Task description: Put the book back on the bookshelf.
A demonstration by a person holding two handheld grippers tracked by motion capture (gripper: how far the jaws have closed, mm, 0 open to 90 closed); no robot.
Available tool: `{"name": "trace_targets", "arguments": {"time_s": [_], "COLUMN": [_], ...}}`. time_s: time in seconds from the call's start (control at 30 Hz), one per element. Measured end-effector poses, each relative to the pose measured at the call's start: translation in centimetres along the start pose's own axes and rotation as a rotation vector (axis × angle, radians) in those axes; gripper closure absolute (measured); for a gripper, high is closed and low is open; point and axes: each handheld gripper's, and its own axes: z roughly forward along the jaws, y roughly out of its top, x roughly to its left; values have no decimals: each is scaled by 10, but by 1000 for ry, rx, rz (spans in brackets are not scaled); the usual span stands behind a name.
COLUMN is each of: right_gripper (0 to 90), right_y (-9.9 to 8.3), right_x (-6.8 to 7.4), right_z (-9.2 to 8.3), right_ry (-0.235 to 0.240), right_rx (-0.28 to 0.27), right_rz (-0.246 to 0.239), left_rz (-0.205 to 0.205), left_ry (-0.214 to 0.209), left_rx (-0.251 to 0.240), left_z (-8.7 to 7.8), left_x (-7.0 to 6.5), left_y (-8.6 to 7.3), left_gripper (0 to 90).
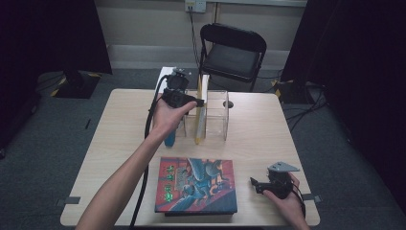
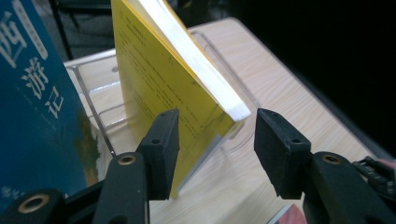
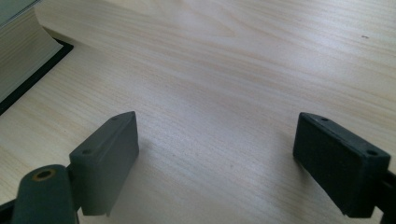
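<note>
A yellow book [image 1: 199, 115] stands upright in a clear plastic rack [image 1: 218, 112] at the back middle of the table. A blue book [image 1: 170, 138] stands just left of it. My left gripper [image 1: 198, 102] is at the yellow book's top. In the left gripper view the yellow book [image 2: 173, 79] leans in the rack [image 2: 93, 105], its corner between my left gripper's [image 2: 215, 140] parted jaws with a gap at the right pad, and the blue book [image 2: 37, 102] is at the left. My right gripper [image 1: 254, 184] rests open at the front right, nothing between its jaws [image 3: 215, 163].
A large illustrated book [image 1: 196, 184] lies flat at the table's front middle, and its page edge [image 3: 18, 51] is left of the right gripper. A black folding chair [image 1: 232, 52] stands behind the wooden table [image 1: 261, 139]. Dark curtains flank the room.
</note>
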Motion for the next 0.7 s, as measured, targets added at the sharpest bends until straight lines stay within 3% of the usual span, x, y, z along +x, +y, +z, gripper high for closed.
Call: {"name": "trace_targets", "arguments": {"time_s": [0.17,0.4,0.7], "right_gripper": [141,141,163], "right_y": [0,0,3], "right_x": [0,0,1], "right_z": [0,0,0], "right_ry": [0,0,13], "right_rx": [0,0,13], "right_rz": [0,0,-1], "left_rz": [51,106,80], "left_ry": [-15,-24,-69], "left_rx": [-1,-3,27], "left_z": [-14,-23,-20], "left_x": [-2,0,15], "left_y": [-13,-45,-106], "left_gripper": [507,520,530]}}
